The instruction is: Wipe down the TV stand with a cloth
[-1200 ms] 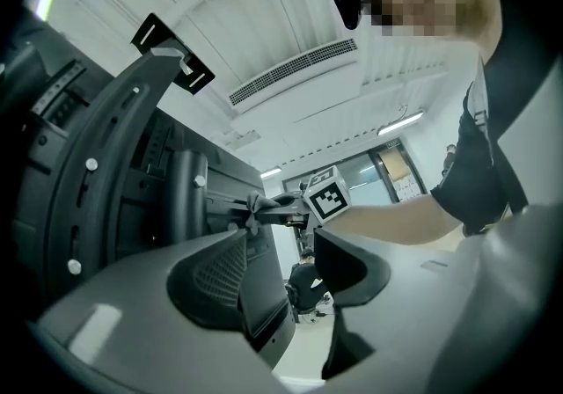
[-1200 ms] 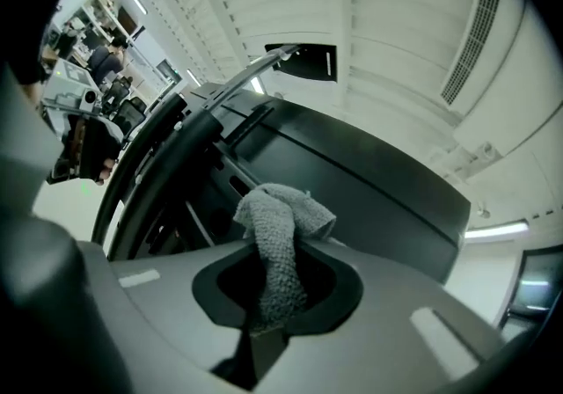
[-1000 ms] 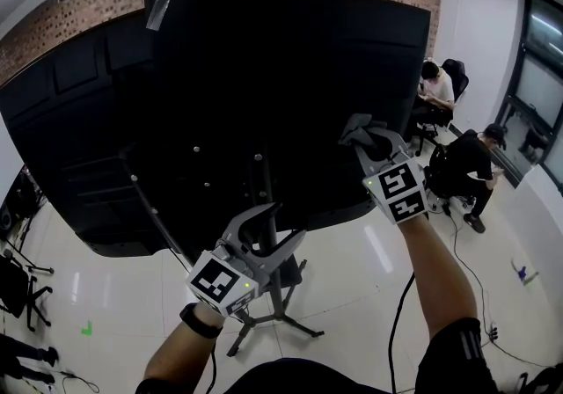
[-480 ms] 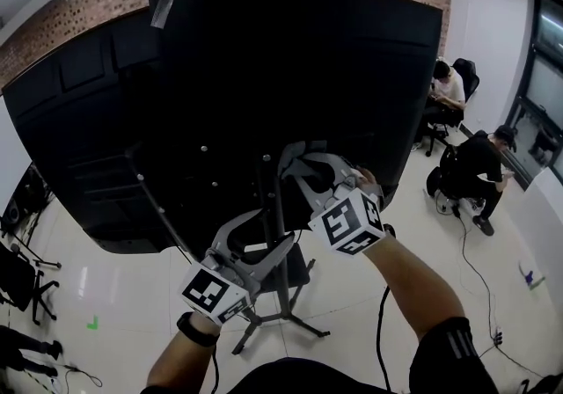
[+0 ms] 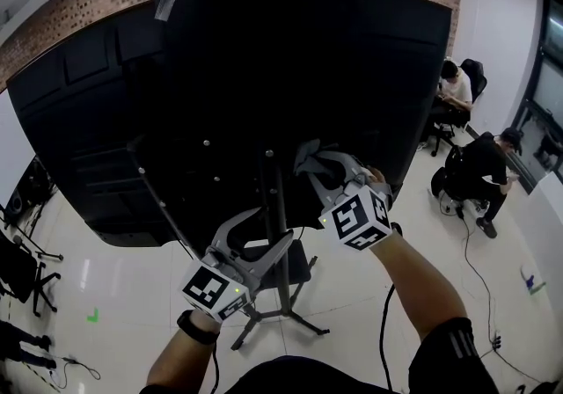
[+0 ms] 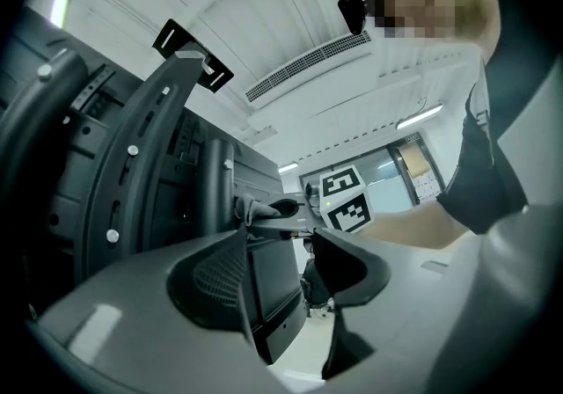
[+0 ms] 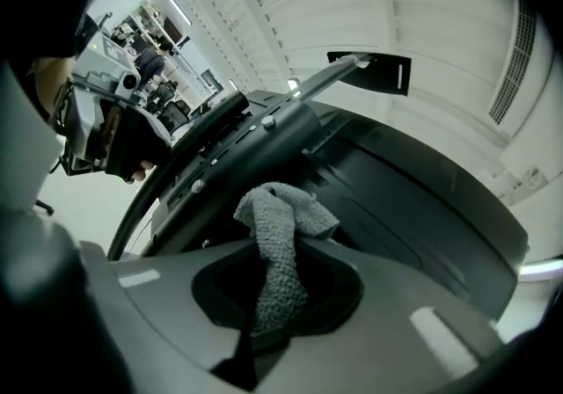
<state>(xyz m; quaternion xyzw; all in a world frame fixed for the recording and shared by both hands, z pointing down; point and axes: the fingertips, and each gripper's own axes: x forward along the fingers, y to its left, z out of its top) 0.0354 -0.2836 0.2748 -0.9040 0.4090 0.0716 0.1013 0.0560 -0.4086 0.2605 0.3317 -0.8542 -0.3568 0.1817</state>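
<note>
Right gripper: fingers clenched on grey cloth; moved from right of frame to centre, beside TV stand pole.
Left gripper: fingers spread, empty; lower centre, barely shifted.

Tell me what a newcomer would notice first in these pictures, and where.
The huge black back of a TV fills the upper middle of the head view, on a slim stand pole. In front of it the right gripper is shut on a grey cloth held up near the panel, while the left gripper hangs open, lower and to the left. Two people sit at the far right.
</note>
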